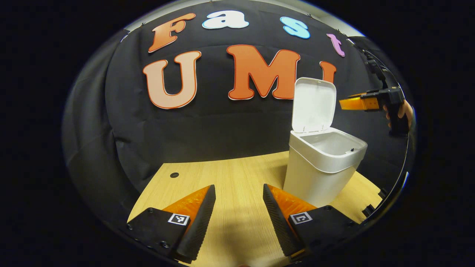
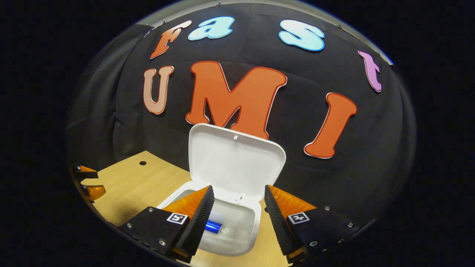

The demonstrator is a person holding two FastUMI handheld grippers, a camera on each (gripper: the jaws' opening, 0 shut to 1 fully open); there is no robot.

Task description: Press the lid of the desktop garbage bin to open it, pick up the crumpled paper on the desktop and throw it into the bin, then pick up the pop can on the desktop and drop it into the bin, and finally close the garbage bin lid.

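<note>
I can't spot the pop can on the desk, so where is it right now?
In the right gripper view, the pop can lies inside the open bin, below the right hand-held gripper, whose fingers are apart.

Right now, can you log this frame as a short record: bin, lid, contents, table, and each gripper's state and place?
bin: white garbage bin standing on the wooden table
lid: lid raised upright, open
contents: a blue pop can lies inside the bin; the crumpled paper cannot be made out
left gripper: left gripper low over the table, jaws apart, holding nothing
right gripper: right gripper above the bin's opening, jaws apart, holding nothing
step left: closing the lid
</note>
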